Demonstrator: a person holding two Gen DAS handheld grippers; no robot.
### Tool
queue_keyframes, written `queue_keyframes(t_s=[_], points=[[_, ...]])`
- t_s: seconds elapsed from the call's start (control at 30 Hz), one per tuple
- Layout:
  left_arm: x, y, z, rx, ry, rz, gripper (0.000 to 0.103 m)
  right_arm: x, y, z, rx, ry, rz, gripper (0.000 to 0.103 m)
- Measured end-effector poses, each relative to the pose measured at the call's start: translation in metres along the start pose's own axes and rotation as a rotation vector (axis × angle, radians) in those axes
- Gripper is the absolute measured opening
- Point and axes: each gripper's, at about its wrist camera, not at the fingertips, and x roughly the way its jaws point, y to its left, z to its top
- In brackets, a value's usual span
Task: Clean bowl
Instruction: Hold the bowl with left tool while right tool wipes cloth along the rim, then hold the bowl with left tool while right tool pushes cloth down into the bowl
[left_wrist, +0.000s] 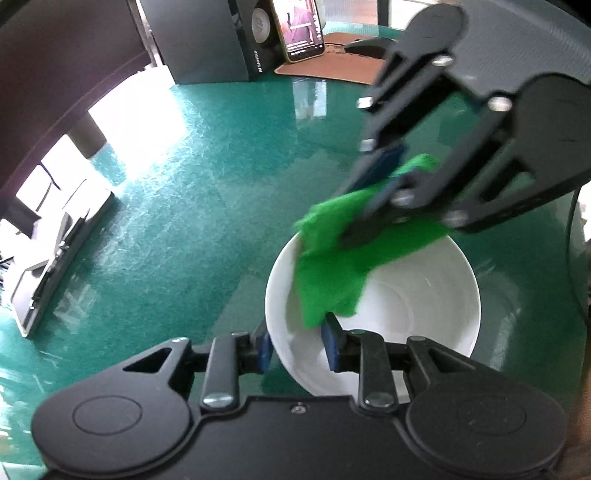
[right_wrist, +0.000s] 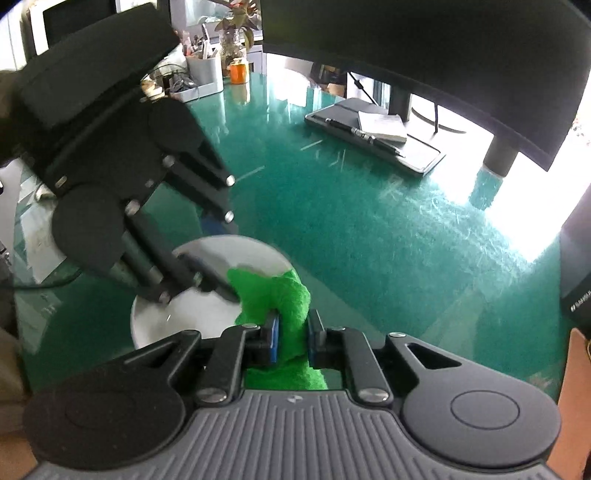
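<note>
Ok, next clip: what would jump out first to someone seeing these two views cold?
The bright green cloth, pinched in the right gripper, drapes over the far rim into the white bowl. The left gripper clamps the bowl's near rim. All this sits on a glossy teal table with strong window glare.

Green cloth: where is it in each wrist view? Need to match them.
Left wrist: green cloth right of centre, draped into the bowl, pinched by the right gripper.
Right wrist: low centre, between that gripper's fingers.
Shared landmark: the white bowl, held at its rim by the left gripper.
</note>
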Motion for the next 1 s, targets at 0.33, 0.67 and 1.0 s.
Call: queue_keyframes(t_s=[0.33, 0.67, 1.0], points=[[-0.002, -0.002, -0.007, -0.126, -0.066, 0.082, 0.035, -0.046, 0.005, -0.006, -0.089, -0.148, -0.015, 0.029], [-0.003, 0.005, -0.019, -0.267, -0.116, 0.166, 0.079, -0.035, 0.043, -0.001, -0.322, -0.066, -0.088, 0.009], [-0.006, 0.001, -0.022, -0.237, -0.138, 0.16, 0.069, -0.001, 0.052, 0.008, -0.473, 0.07, -0.171, 0.015]])
